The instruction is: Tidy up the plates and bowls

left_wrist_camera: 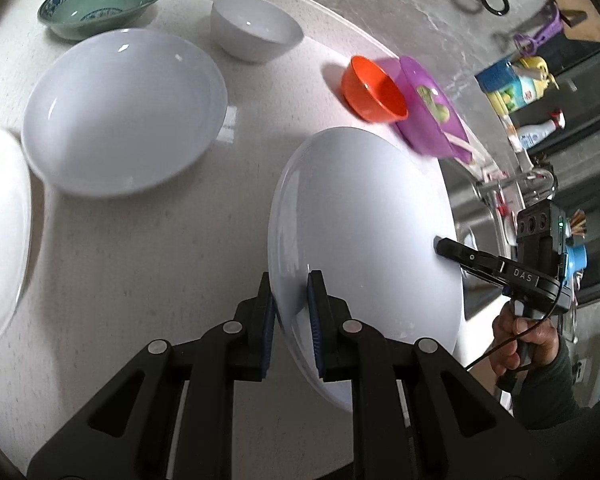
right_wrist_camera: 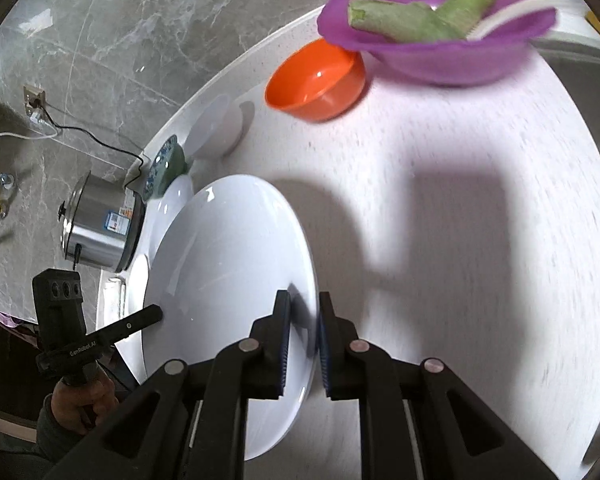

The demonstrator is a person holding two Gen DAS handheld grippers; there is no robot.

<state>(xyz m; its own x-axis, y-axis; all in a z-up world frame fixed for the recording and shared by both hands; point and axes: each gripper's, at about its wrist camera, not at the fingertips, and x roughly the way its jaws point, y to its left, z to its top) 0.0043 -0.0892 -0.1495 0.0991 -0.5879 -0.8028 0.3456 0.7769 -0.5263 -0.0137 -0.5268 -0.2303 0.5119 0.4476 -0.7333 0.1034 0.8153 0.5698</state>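
Both grippers hold one white plate (left_wrist_camera: 372, 232) by opposite rims, lifted a little off the white counter (left_wrist_camera: 140, 272). My left gripper (left_wrist_camera: 292, 312) is shut on its near rim. My right gripper (right_wrist_camera: 304, 336) is shut on the other rim of the plate (right_wrist_camera: 228, 272) and shows in the left wrist view (left_wrist_camera: 440, 246). A second white plate (left_wrist_camera: 124, 112) lies to the left, and a third (left_wrist_camera: 0, 232) at the left edge. A white bowl (left_wrist_camera: 256, 26), a green patterned bowl (left_wrist_camera: 100, 0), an orange bowl (left_wrist_camera: 374, 90) and a purple bowl (left_wrist_camera: 432, 108) stand further back.
The purple bowl (right_wrist_camera: 436, 20) holds a green scrap and a white utensil. A steel pot (right_wrist_camera: 100, 232) stands past the counter's left end with a black cable. A sink with tap (left_wrist_camera: 512, 184) and bottles (left_wrist_camera: 516, 84) lie right of the counter.
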